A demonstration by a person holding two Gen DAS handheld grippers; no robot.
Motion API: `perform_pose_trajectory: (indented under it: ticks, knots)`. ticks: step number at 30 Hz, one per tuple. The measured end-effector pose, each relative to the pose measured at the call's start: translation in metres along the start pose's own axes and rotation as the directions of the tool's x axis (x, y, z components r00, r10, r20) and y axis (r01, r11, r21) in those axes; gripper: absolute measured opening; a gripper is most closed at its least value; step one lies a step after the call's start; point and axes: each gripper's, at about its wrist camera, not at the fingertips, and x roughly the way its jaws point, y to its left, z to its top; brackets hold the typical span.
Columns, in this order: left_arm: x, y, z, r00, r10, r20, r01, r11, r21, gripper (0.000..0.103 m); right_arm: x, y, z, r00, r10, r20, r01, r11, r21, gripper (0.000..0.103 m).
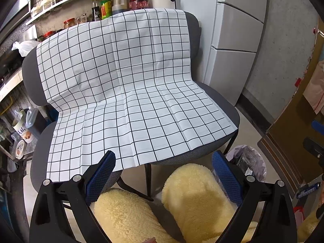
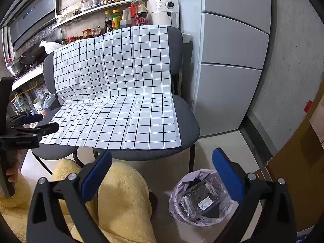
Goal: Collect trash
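Note:
A small trash bin lined with a pale purple bag stands on the floor right of the chairs; it holds black plastic packaging. Its rim also shows in the left wrist view. My right gripper is open and empty, above my knees with the bin between its fingers. My left gripper is open and empty, hovering before the front edge of the chairs; it also shows from the side in the right wrist view. No loose trash shows on the checked cloth.
Two grey chairs stand side by side under the white grid cloth. My legs in yellow fleece sit below the grippers. A white fridge stands at right, a brown cabinet beside the bin, kitchen shelves with bottles behind.

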Motion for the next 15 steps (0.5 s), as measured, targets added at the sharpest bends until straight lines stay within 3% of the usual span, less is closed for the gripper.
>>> perform_pose_trajectory:
  ticks: [15]
  knots:
    - [-0.0004, 0.0004, -0.0019, 1.0, -0.002, -0.003, 0.002, 1.0, 0.003, 0.095, 0.0023, -0.0025, -0.001, 1.0, 0.0, -0.006, 0.0, 1.0, 0.006, 0.097]
